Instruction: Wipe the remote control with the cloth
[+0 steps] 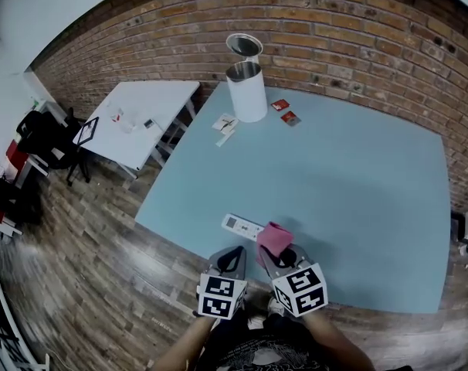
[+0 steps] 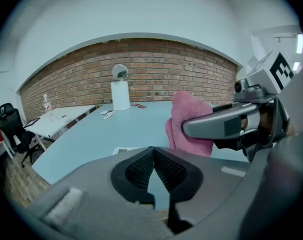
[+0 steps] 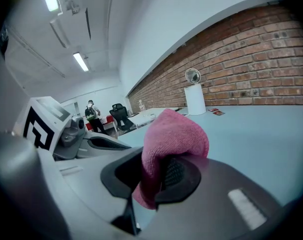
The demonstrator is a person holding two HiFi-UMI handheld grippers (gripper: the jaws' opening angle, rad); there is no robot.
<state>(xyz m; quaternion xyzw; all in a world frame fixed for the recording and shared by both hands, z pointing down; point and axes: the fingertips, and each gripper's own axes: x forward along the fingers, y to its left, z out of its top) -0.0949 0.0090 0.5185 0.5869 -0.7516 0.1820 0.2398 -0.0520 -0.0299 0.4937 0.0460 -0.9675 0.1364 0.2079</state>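
Plainly, the remote control (image 1: pixel 242 226) is laid crosswise on the table (image 1: pixel 357 192) just ahead, its right end seemingly beside the cloth (image 1: pixel 273 239), which is clamped by the fingers of the right gripper (image 3: pixel 159 176) (those of the left gripper (image 2: pixel 152 156) are closed on nothing).

Red-brown brick wall (image 1: pixel 357 29) runs behind large pale-blue table (image 1: pixel 357 192). Smaller white table (image 1: pixel 153 103) stands just beside its far left corner, black office chair (image 1: pixel 45 141) near that. Grey-brown wood-plank floor (image 1: pixel 87 269) throughout. White wall (image 3: pixel 156 24) rises above brickwork. Fluorescent tubes (image 3: pixel 81 61) lit on white ceiling (image 3: pixel 111 14).
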